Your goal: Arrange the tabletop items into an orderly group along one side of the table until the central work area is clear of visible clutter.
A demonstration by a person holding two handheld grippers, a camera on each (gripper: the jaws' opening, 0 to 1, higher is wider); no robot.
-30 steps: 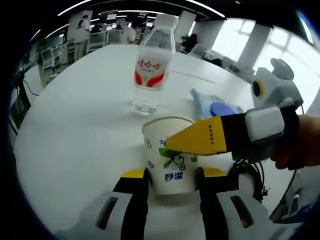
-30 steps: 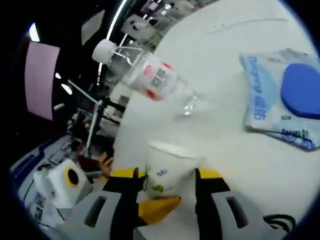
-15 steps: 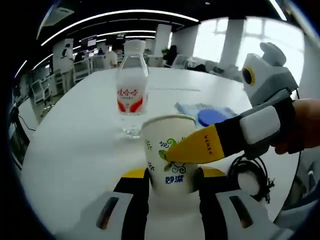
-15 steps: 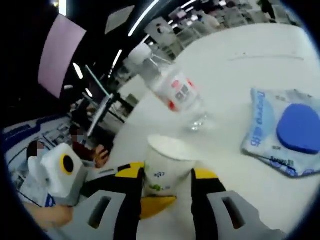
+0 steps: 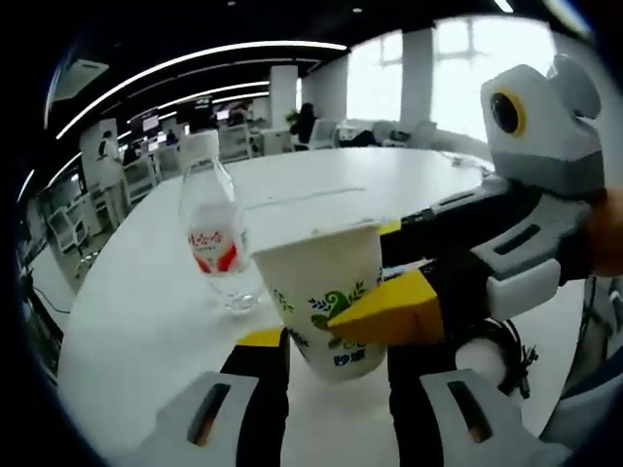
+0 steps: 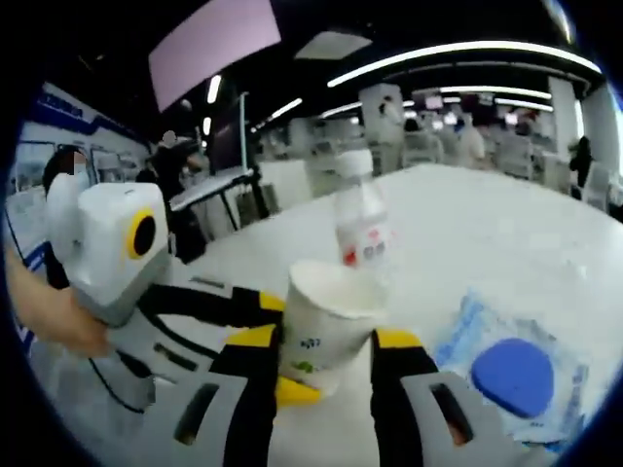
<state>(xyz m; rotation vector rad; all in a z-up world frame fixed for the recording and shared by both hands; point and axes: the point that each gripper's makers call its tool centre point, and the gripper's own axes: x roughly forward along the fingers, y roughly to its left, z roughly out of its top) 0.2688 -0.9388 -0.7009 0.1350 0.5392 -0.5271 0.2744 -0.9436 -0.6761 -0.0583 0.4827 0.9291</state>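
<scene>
White tabletop (image 5: 146,321) carries our water bottle (image 5: 216,243) at ten o'clock; both our left gripper (image 5: 336,355) and right gripper (image 6: 316,355) pinch the paper cup (image 5: 316,277).

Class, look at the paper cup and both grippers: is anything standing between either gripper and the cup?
Nothing visible does. The paper cup sits between the left gripper jaws, and the right gripper has it between its jaws too. The water bottle stands beyond the cup, and the blue packet lies off to one side on the table.
</scene>
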